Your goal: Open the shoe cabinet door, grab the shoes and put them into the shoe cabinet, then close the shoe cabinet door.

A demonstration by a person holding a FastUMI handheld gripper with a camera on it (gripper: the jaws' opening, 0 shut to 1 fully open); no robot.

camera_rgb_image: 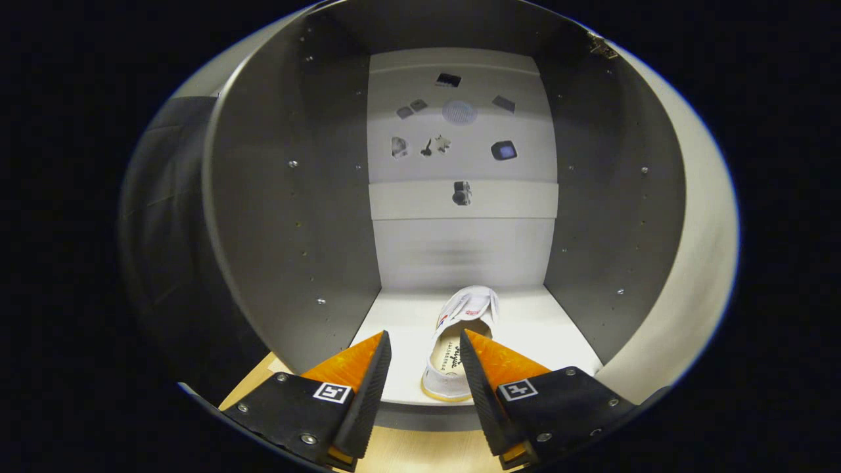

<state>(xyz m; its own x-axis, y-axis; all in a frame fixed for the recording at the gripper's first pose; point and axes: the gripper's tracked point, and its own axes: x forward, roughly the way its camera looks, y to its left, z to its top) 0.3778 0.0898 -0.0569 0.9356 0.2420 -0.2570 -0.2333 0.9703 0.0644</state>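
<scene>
The shoe cabinet (295, 217) stands open in front of me, with grey side walls and a pale back panel. A white slip-on shoe (460, 328) lies on the cabinet's white bottom shelf (545, 328), toe pointing toward the back. My gripper (424, 334) is open at the shelf's front edge. The shoe's heel end sits between the fingertips, close against the right finger (499, 368). The left finger (355, 374) stands apart from the shoe with a gap of bare shelf between.
The cabinet door (696, 263) is swung open on the right, its hinge (601, 46) at the top. The back panel (460, 131) has several small cut-outs and fittings. A wooden floor (407, 453) lies under the fingers. Dark cloth (164, 217) hangs left of the cabinet.
</scene>
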